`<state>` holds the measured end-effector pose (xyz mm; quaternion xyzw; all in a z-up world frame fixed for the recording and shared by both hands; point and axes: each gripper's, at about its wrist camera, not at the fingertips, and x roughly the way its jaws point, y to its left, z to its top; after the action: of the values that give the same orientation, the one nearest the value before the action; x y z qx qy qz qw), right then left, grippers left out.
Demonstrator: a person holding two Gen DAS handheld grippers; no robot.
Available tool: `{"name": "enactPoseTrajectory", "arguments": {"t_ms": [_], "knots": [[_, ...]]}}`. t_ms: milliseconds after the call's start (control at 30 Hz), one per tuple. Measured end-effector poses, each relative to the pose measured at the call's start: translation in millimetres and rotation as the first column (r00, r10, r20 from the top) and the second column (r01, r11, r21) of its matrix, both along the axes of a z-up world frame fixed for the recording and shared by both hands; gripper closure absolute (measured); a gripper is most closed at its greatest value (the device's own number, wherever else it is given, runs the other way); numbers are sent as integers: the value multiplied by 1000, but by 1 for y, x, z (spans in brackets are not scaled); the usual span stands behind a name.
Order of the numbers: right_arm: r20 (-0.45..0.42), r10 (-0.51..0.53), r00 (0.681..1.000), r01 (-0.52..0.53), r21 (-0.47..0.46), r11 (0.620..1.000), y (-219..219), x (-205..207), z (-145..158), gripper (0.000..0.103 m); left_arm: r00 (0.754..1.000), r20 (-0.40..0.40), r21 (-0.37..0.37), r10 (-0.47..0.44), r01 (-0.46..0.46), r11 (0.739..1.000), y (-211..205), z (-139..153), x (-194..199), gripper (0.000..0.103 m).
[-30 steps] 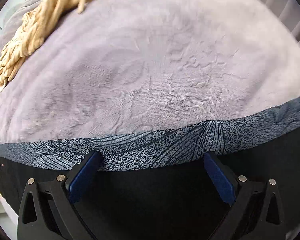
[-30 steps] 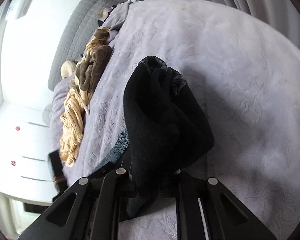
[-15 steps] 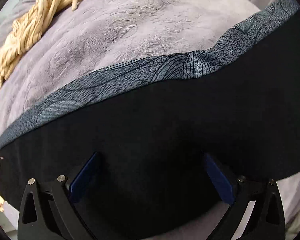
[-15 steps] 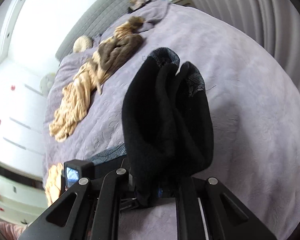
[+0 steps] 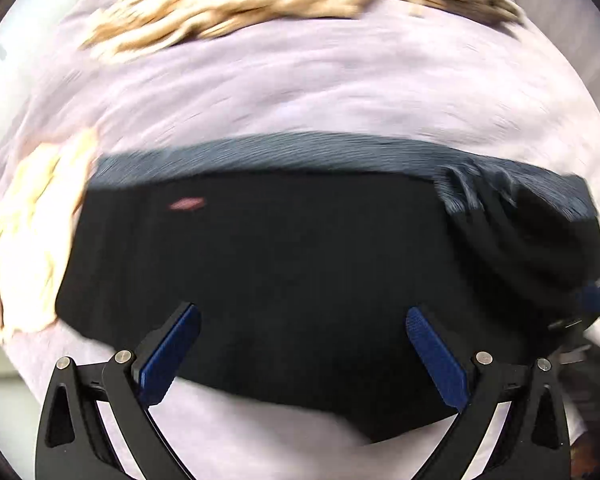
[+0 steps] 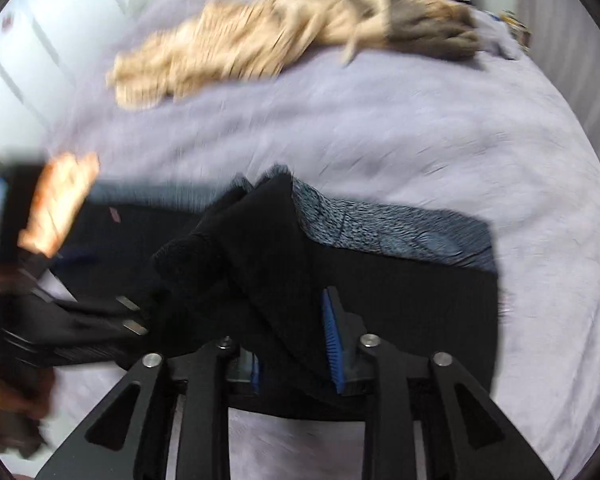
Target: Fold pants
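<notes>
Nearest, the left gripper [image 5: 300, 354] hovers with jaws spread wide over the black pants [image 5: 284, 280], which lie flat on the lilac bedspread [image 5: 340, 96]. The right gripper [image 6: 294, 354], jaws partly parted, has a bunched fold between them; better to lay it square on the patterned waistband [image 6: 380, 224]. Beyond lies tan clothing [image 6: 236, 44]

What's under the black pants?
The black pants with a grey patterned band lie on the lilac fuzzy bed blanket, which shows all around them. Whatever lies directly beneath the pants is covered.
</notes>
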<state>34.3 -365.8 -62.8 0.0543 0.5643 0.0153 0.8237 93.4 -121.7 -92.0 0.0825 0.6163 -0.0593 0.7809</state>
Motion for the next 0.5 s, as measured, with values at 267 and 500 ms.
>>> {"name": "enactPoseTrajectory", "arguments": {"t_ms": [267,500], "knots": [[23,274,961,-246,-376,893,95,-21,25,53,1000,0,-107,-8,8,994,20,4,29,0],[-93,-226,970,244,429,870,-52,-35,22,48,976,-64,-381,-210,170,909,-59,13,35,0]]}}
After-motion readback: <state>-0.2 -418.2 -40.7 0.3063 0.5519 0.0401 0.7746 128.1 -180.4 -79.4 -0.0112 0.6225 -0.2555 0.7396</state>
